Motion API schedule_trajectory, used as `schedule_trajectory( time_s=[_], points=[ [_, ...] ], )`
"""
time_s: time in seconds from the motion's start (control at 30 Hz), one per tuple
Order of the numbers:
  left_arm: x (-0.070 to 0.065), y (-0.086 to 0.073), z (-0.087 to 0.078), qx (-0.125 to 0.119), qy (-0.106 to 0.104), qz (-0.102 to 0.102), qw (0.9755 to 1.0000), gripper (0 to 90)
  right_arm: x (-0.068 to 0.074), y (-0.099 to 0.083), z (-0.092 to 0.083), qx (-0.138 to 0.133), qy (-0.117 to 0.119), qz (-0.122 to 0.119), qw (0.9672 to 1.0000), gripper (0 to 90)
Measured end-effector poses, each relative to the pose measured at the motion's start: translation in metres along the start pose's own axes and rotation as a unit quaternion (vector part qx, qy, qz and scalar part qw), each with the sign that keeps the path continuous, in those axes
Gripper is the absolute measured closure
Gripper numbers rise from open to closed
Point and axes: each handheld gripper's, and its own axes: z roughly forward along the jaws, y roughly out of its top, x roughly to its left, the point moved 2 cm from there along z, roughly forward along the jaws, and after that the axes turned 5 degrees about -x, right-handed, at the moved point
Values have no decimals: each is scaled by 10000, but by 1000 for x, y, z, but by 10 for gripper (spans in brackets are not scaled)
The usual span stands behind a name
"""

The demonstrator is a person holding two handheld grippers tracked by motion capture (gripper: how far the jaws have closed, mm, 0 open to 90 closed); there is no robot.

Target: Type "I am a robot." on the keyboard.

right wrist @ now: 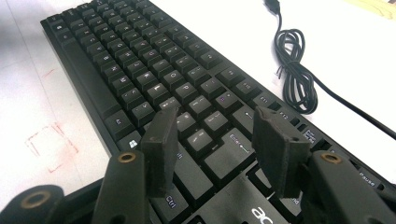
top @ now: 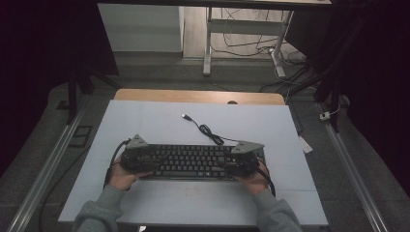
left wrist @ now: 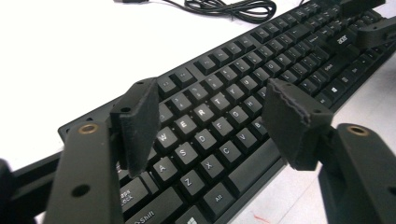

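Note:
A black keyboard (top: 191, 162) lies flat on the pale mat, near its front middle. My left gripper (top: 149, 162) sits over the keyboard's left end and my right gripper (top: 230, 163) over its right end, each held in a hand. In the left gripper view the left gripper (left wrist: 210, 121) stands open above the letter keys (left wrist: 201, 112), with its pads clear of them. In the right gripper view the right gripper (right wrist: 217, 149) is open too, hovering above the Enter key (right wrist: 233, 149). The keyboard's black cable (top: 208, 129) runs off behind it, loosely coiled, and ends in a USB plug (top: 185, 116).
The pale mat (top: 145, 121) covers a wooden table (top: 198, 95). Faint red marks (right wrist: 51, 142) show on the mat in front of the keyboard. Beyond the table stand a desk frame (top: 208, 48) and floor cables (top: 285, 63); rails (top: 43, 169) run along both sides.

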Motion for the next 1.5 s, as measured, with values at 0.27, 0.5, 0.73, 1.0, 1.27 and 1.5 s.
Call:
schedule_trajectory(
  time_s=[0.27,0.5,0.73,1.0,1.27,1.5],
  points=[
    [-10,0,2,88,-189,167,9996,643,0,0,0,17,-6,4,10000,508],
    [-20,-1,8,278,-395,346,9982,849,0,0,1,37,-17,1,10000,507],
    [-28,-5,16,480,-521,548,9960,891,0,-1,1,41,-12,1,10000,506],
    [-36,-11,25,715,-689,664,9928,890,0,-1,2,92,-23,-10,10000,505],
    [-42,-18,38,945,-701,768,9901,889,0,-1,2,100,-26,-17,9999,504],
    [-43,-20,41,1010,-671,835,9891,885,0,-2,3,100,-10,-7,9999,503]
  ],
)
